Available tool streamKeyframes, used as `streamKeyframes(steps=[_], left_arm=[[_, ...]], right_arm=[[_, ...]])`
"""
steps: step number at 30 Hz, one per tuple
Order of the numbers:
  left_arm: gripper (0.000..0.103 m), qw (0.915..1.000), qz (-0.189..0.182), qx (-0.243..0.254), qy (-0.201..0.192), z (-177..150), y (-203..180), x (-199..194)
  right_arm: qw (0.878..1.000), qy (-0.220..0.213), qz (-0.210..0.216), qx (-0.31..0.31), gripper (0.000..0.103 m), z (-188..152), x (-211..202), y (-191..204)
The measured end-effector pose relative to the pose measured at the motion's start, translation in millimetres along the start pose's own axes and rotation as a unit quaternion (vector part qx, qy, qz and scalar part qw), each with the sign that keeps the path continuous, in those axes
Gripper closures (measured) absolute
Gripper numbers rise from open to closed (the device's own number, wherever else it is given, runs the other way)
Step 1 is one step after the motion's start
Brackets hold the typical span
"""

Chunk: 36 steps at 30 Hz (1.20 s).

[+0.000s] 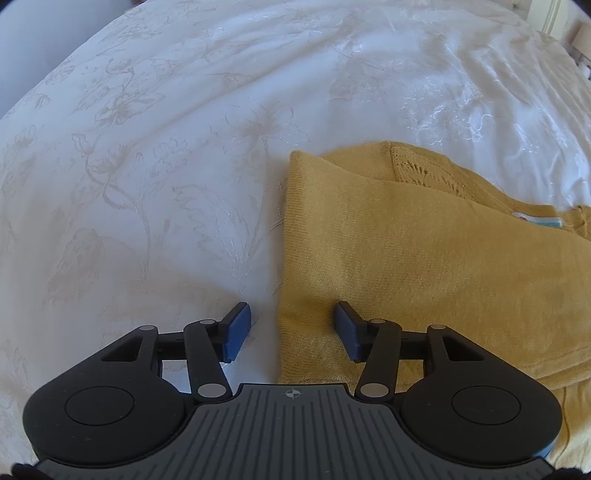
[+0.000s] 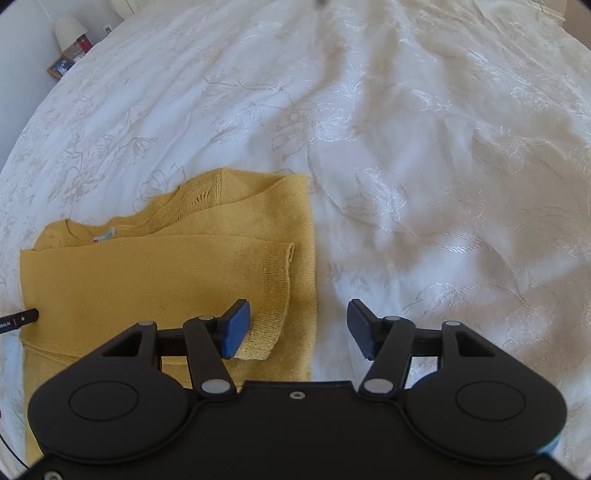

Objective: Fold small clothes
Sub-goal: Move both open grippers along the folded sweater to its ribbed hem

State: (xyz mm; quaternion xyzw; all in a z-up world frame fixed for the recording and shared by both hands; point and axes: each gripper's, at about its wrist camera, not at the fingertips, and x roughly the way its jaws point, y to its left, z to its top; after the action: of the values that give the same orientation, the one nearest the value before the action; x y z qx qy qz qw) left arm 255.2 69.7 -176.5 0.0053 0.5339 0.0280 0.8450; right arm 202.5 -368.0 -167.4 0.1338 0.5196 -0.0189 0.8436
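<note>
A small mustard-yellow knit sweater (image 1: 424, 258) lies flat on the white bedspread, its sleeves folded across the body. My left gripper (image 1: 291, 328) is open and empty, straddling the sweater's left edge low over the bed. In the right wrist view the sweater (image 2: 147, 280) fills the lower left, with a sleeve cuff (image 2: 275, 295) lying on top near its right edge. My right gripper (image 2: 299, 328) is open and empty, straddling that right edge, its left finger just beside the cuff. The left gripper's fingertip (image 2: 27, 316) shows at the sweater's far left edge.
The white bedspread (image 1: 147, 184) with an embroidered flower pattern spreads in all directions (image 2: 424, 184). A nightstand with a lamp (image 2: 68, 29) and a picture frame (image 2: 60, 67) stands beyond the bed's far left corner.
</note>
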Motion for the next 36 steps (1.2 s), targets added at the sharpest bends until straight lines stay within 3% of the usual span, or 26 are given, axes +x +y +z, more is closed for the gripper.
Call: streamKeyframes(steps=[2, 5, 7, 9, 18, 25, 36], left_arm=[[0.049, 1.0, 0.001, -0.001, -0.001, 0, -1, 0], [0.029, 1.0, -0.001, -0.003, -0.005, -3, 2, 0], [0.016, 0.9998, -0.014, -0.01, -0.001, -5, 6, 2], [0.01, 0.9997, -0.021, -0.01, 0.006, -6, 9, 3], [0.009, 0.9995, -0.028, 0.012, -0.003, -23, -1, -28], [0.007, 0.999, -0.037, 0.021, -0.011, -68, -10, -73], [0.007, 0.999, -0.039, 0.022, 0.004, -146, -23, -121]], right_arm=[[1.0, 0.01, -0.018, -0.011, 0.031, -3, 7, 1], [0.999, 0.02, -0.036, -0.024, 0.019, -7, 18, 1], [0.999, 0.021, -0.037, -0.023, 0.003, -9, 20, 0], [0.999, 0.021, -0.032, -0.019, 0.001, -12, 19, -2], [1.0, -0.001, 0.007, 0.003, 0.001, -30, -18, -1], [0.999, -0.012, 0.04, -0.006, 0.001, -58, -50, 10], [0.996, 0.012, 0.07, -0.051, 0.001, -120, -80, 18]])
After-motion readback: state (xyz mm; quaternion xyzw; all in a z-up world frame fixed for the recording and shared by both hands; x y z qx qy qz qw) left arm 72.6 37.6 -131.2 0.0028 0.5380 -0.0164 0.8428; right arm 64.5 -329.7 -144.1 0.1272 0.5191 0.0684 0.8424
